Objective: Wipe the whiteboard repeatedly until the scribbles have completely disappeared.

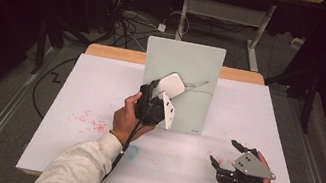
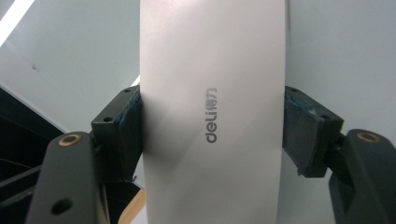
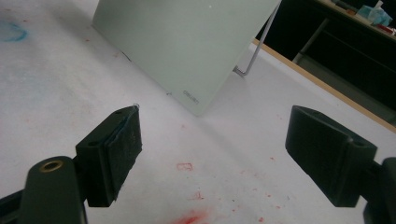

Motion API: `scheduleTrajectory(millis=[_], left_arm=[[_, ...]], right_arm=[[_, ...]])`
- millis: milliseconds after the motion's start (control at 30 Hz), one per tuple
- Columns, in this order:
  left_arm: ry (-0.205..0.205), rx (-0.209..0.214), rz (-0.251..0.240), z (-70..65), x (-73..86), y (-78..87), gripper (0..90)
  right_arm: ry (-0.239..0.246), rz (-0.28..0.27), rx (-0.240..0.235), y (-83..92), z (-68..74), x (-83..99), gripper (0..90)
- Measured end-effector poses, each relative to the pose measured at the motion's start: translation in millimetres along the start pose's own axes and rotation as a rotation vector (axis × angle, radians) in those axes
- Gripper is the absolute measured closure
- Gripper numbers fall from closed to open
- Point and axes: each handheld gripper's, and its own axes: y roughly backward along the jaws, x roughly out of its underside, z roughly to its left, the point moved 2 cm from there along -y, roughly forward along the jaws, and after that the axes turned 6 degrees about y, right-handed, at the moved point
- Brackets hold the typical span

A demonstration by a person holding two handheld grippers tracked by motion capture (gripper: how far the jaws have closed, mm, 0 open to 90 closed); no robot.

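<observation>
At the lower right of the high view the right claw [image 1: 224,155] rests wide open and empty on the tabletop [image 1: 100,90], near red smears. Mid-frame, the left claw [image 1: 162,96] is clamped on a smooth white eraser [image 1: 171,85], pressed to the upright pale-green glass board [image 1: 195,67]. Judging by this, wiping is under way; next it calls for steady strokes across the faint pen marks.

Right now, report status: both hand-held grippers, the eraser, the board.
Left hand-held gripper shut on white eraser, held against upright glass board. Right hand-held gripper open, empty, low over white table. Pen marks on board; nothing in the way.
</observation>
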Motion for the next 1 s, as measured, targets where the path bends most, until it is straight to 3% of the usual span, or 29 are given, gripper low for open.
scheduleTrajectory(millis=[167, 367, 533, 633, 767, 900, 1000], left_arm=[[0.02, -0.003, -0.003, 4.0, -4.9, -1.0, 29.1], [0.033, -0.011, -0.003, -3.9, -7.1, -1.6, 29.1], [-0.002, -0.001, 0.0, -30.6, -7.4, -2.5, 29.1], [-0.051, 0.029, -0.005, -53.1, -7.1, -3.2, 29.1], [-0.099, 0.042, -0.009, -70.2, -5.9, -3.7, 29.1], [-0.098, 0.061, -0.021, -68.1, -7.1, -4.3, 29.0], [-0.087, 0.046, -0.013, -58.3, -12.5, -4.5, 29.1]], right_arm=[[-0.002, 0.0, -0.003, -0.3, -0.2, 0.2, 18.8], [0.0, 0.002, -0.004, -0.5, 0.6, 0.0, 18.8], [-0.003, 0.004, -0.005, -0.8, 0.3, 0.2, 18.8], [-0.003, 0.003, -0.005, -0.6, -0.1, 0.3, 18.8], [-0.005, 0.002, -0.001, 0.1, -1.1, 0.9, 18.8], [-0.004, 0.003, -0.001, 0.1, -1.2, 1.2, 18.8], [-0.004, 0.002, 0.0, 0.2, -1.1, 1.0, 18.8]])
